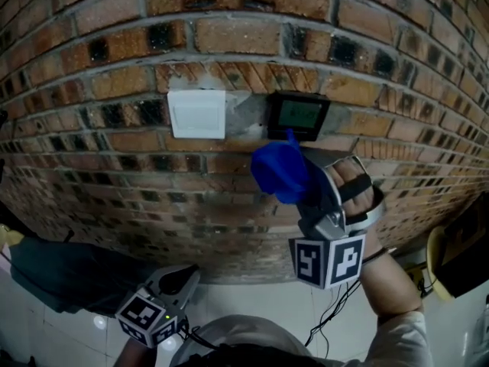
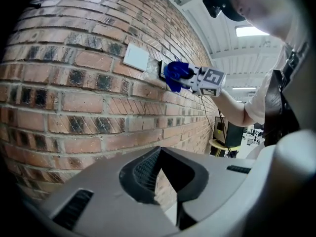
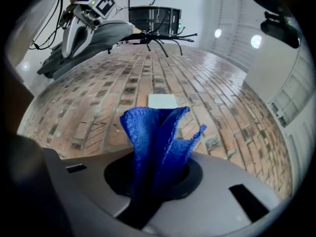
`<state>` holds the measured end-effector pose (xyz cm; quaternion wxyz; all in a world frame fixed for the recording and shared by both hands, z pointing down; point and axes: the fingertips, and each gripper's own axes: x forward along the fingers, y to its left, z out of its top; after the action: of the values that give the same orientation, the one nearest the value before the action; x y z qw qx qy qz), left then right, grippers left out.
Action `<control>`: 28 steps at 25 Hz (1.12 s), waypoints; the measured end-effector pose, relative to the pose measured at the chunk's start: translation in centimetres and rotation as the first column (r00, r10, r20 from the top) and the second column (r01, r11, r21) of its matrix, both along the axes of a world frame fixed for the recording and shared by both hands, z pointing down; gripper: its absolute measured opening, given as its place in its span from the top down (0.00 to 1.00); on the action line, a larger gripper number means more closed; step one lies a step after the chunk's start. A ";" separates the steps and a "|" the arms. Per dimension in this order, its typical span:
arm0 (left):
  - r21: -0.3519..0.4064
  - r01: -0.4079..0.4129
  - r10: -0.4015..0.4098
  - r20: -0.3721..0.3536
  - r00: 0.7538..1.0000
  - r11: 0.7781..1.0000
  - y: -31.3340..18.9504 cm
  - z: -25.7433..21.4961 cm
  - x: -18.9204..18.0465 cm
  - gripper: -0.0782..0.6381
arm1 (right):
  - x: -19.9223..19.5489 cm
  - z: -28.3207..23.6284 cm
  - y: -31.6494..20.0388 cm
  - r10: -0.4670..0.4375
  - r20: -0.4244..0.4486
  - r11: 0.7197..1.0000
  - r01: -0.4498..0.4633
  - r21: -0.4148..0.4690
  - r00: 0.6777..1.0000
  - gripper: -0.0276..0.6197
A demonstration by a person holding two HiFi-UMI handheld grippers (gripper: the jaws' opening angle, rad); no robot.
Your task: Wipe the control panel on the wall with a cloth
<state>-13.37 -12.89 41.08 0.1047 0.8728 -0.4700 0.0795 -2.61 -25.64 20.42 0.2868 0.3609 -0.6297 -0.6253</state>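
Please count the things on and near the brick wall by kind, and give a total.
Blue cloth: 1
Dark control panel: 1
White wall plate: 1
Claws: 2, the left claw and the right claw
Total: 5

A brick wall (image 1: 229, 37) is filling most of the scene, with a white plate (image 1: 196, 113) sitting on it. Pale tiled floor (image 1: 46, 331) is showing below, a dark sheet (image 1: 53, 274) lying against the wall's foot. Ceiling lamps (image 2: 249, 31) are glowing overhead.
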 end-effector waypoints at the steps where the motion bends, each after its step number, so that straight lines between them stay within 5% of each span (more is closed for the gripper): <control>1: 0.001 -0.001 0.001 -0.003 1.000 1.000 0.0 0.0 0.1 0.90 | 0.1 -1.7 0.4 -0.007 0.018 1.000 0.006 0.029 1.000 0.82; 9: 0.009 0.003 -0.003 0.018 1.000 1.000 0.4 0.4 -0.2 0.90 | 0.4 -9.0 -1.4 0.013 0.082 0.992 -0.023 0.121 0.997 0.82; 28: 0.000 0.019 -0.019 0.006 1.000 1.000 1.2 0.3 -0.2 0.90 | -0.9 2.6 -2.6 0.047 0.009 0.999 -0.047 0.010 0.999 0.82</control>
<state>-13.56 -11.72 41.43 0.1043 0.8682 -0.4784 0.0811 -3.46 -28.29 23.04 0.2969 0.3799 -0.6190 -0.6199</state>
